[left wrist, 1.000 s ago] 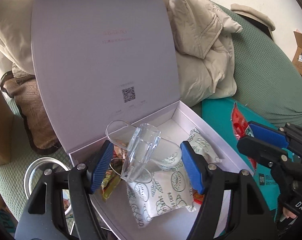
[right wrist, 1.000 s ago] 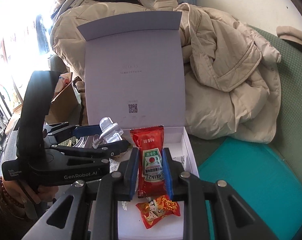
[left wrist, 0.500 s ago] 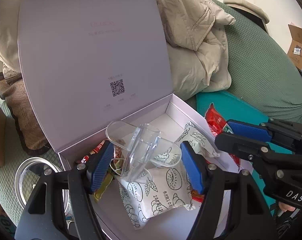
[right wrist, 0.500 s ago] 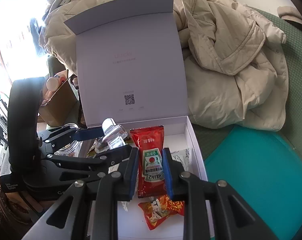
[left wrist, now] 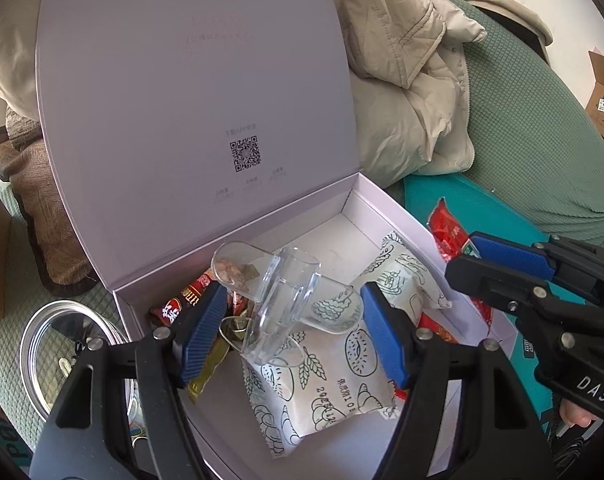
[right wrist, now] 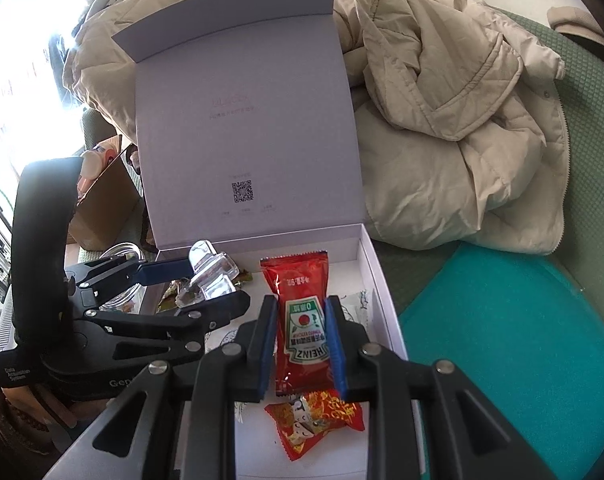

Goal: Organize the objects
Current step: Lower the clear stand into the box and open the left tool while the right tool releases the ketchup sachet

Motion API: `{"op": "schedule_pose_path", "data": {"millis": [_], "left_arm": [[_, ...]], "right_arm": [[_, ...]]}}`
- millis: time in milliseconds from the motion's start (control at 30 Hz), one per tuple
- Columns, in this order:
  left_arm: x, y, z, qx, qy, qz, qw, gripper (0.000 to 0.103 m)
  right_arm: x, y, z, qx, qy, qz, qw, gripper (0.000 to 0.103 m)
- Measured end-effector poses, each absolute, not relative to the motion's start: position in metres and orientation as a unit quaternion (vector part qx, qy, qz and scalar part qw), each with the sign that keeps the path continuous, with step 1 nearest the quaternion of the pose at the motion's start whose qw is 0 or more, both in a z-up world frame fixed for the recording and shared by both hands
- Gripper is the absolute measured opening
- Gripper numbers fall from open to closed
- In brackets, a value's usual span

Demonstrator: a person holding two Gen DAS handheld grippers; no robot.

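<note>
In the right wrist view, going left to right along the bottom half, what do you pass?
Left gripper holding the clear plastic scoop → right gripper clamped on the red ketchup packet → right wall of the white box → teal cushion.

Light: daylight is seen; both views are bright.
Glare: the far left of the right wrist view, left of the fingers (right wrist: 334, 344), is washed out white.
Shadows: soft shade is cast inside the box (left wrist: 354, 216) ahead of the fingers.
Edges: straight lines are bent; corners are blacked out.
Focus: mostly sharp.
</note>
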State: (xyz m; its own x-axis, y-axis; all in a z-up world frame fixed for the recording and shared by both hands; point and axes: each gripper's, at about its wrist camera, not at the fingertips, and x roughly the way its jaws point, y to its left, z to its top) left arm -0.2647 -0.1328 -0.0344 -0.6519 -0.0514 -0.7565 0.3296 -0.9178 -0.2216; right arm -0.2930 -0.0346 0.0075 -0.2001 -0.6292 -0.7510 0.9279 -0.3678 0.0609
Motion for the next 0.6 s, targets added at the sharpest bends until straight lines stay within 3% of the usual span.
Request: {"op": "schedule_pose_path", "data": {"millis": [233, 333, 433, 600], "left_arm": [[-0.265, -0.137, -0.040, 0.414, 0.170, -0.885, 0.125, 0.068], [-0.264, -0.137, -0.040, 0.415, 0.169, -0.885, 0.130, 0.070], [-0.261, -0.134, -0.038, 0.412, 0.159, -0.887, 0.137, 0.080], [-0.257, -0.130, -0.035, 0.413, 0.146, -0.885, 0.155, 0.081]], "right_arm": [[-0.299, -0.036, 0.001, 0.363, 0.204, -0.751, 0.512, 0.027], [-0.302, -0.034, -0.003, 0.371, 0.195, -0.753, 0.507, 0.048], [-0.305, -0.030, -0.005, 0.381, 0.186, -0.757, 0.497, 0.048], [-0.301, -0.014, 0.001, 0.369, 0.181, -0.767, 0.492, 0.048]]}}
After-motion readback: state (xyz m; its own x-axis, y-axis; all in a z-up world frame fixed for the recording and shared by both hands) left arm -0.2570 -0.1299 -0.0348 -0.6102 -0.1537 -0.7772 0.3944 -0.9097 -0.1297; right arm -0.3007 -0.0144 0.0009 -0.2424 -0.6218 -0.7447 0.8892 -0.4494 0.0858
